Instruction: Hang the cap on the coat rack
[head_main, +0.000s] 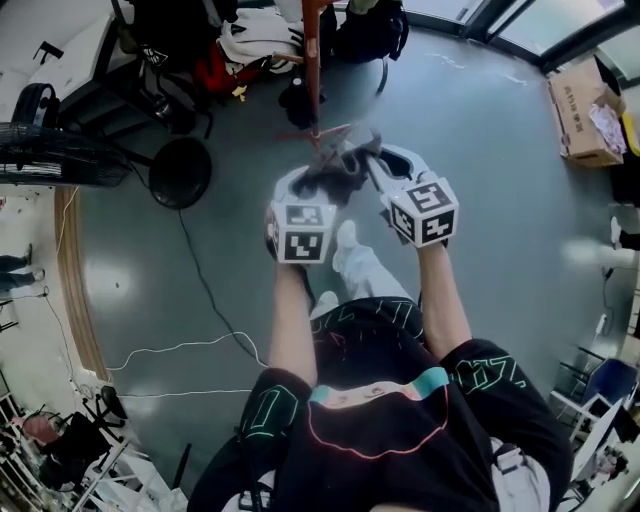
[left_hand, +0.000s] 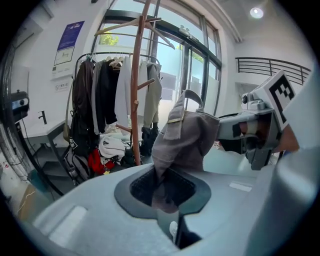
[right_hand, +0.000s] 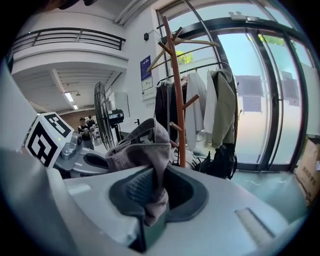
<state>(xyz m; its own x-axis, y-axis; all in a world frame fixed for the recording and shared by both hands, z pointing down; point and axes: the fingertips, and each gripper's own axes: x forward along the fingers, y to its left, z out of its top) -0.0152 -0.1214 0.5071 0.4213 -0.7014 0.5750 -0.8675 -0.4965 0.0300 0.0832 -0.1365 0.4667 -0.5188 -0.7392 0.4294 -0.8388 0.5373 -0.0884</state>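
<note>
The cap (left_hand: 187, 137), grey cloth, is held up in the air between the two grippers, above the floor (head_main: 480, 170). The left gripper (left_hand: 162, 192) has its fingers almost closed, with a fold of the cap's edge pinched between the dark pads (left_hand: 144, 186). The rest of the cap rises above and just beyond those fingers, with a strap loop at its top. The right gripper (right_hand: 150, 195) is likewise nearly closed on the cap's other side. Cloth is bunched between its pads (right_hand: 134, 189), and a tail of it hangs below them. In the head view the two sets of fingers come close together with the cap between them.

The rack (right_hand: 177, 100), a red-brown wooden post with slanting pegs, stands near, beyond the fingers. It is ahead and a little right of the right gripper's fingers, and ahead and left of the left gripper's. The cap does not touch it.

Past the rack is a clothes rail (left_hand: 115, 85) with dark and pale garments, and bags (head_main: 235, 50) are heaped at its foot. A fan (right_hand: 101, 120) stands left of the right gripper's fingers, and glass doors (right_hand: 260, 95) are to their right. In the head view a cable (head_main: 200, 290) trails across the floor left of the left gripper. A box (head_main: 585, 110) sits well off to the right of the right gripper.
</note>
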